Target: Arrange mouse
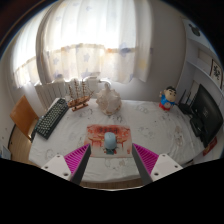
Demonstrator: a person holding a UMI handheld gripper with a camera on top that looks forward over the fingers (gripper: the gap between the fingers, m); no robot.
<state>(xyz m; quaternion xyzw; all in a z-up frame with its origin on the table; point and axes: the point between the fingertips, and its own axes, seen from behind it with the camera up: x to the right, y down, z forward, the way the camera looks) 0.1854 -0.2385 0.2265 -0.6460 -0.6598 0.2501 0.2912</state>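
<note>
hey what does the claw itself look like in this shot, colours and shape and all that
The claw has two dark, near-black fingers that run forward as straight tapering bars and angle in toward each other. Each carries a bright magenta pad on its inner face, wedge-shaped and marked with fine stripes. No cables, labels or sleeves show in the gripper view.
</note>
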